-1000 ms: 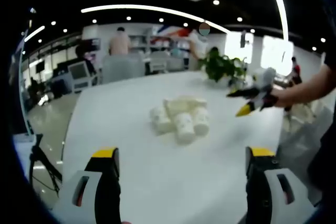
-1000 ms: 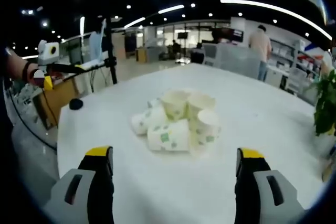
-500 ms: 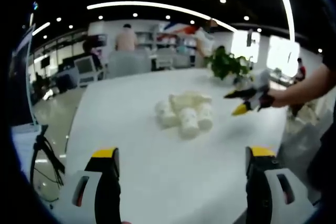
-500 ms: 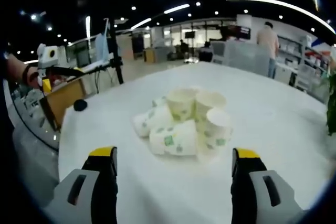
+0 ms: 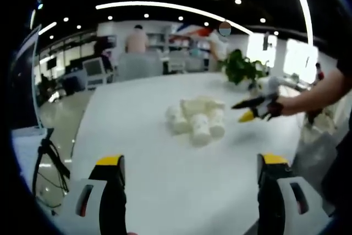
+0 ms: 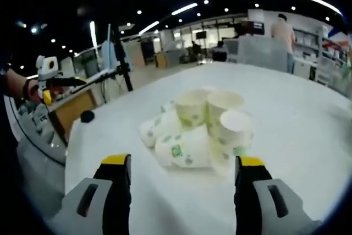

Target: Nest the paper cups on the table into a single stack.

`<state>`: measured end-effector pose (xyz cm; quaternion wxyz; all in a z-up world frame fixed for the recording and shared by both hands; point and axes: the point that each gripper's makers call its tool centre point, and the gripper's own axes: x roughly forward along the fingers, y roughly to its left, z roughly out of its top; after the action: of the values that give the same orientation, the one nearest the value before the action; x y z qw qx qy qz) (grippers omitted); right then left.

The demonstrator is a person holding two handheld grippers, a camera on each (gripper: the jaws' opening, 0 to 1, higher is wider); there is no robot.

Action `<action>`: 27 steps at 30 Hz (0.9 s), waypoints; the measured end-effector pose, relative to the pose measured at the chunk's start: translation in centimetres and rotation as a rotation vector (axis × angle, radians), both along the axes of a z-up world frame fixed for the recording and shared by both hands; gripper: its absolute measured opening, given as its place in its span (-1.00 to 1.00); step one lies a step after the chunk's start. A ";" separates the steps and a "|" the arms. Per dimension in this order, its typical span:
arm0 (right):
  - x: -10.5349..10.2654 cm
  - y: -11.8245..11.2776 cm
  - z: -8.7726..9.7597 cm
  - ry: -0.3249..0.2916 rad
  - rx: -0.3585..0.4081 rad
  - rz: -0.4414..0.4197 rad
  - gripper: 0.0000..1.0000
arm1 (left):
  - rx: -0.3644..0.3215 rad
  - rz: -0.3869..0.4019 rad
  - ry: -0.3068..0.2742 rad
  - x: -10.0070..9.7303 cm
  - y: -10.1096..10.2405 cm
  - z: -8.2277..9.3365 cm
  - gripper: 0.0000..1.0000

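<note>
Several white paper cups with green prints [image 6: 201, 130] lie bunched on the white table [image 6: 308, 119]; some stand upright, two lie on their sides. In the left gripper view the same pile of cups [image 5: 198, 119] sits mid-table. My right gripper [image 6: 179, 163] stands open just short of the pile, jaws either side of the lying cup. My left gripper [image 5: 190, 163] is open and well back from the cups. The right gripper [image 5: 250, 111] enters the left gripper view from the right, held by a hand. The left gripper [image 6: 52, 83] appears at the far left of the right gripper view.
A potted green plant [image 5: 239, 70] stands at the table's far side. A small dark object [image 6: 86, 116] lies near the table edge. A tripod [image 5: 47, 163] stands on the floor beside the table. People [image 5: 137, 39] are at desks in the background.
My right gripper has moved closer to the cups and its jaws have narrowed slightly. The left gripper view has shifted a little; the cups have not moved.
</note>
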<state>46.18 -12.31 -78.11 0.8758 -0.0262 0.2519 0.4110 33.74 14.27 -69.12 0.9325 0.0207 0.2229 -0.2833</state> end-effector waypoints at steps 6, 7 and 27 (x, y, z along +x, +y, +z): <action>-0.4 1.1 -0.8 0.021 0.003 0.050 0.40 | 0.002 0.006 -0.001 -0.4 0.1 0.4 0.98; -0.4 1.2 -0.9 0.022 -0.001 0.057 0.39 | 0.001 0.008 -0.002 -0.5 0.2 0.4 0.98; -0.1 3.0 -1.4 0.046 0.014 0.128 0.27 | 0.008 0.017 0.018 -0.6 0.9 0.1 0.97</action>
<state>46.11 -9.31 -79.48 0.8418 -0.0269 0.2668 0.4684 33.14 15.12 -69.05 0.9328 0.0201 0.2326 -0.2744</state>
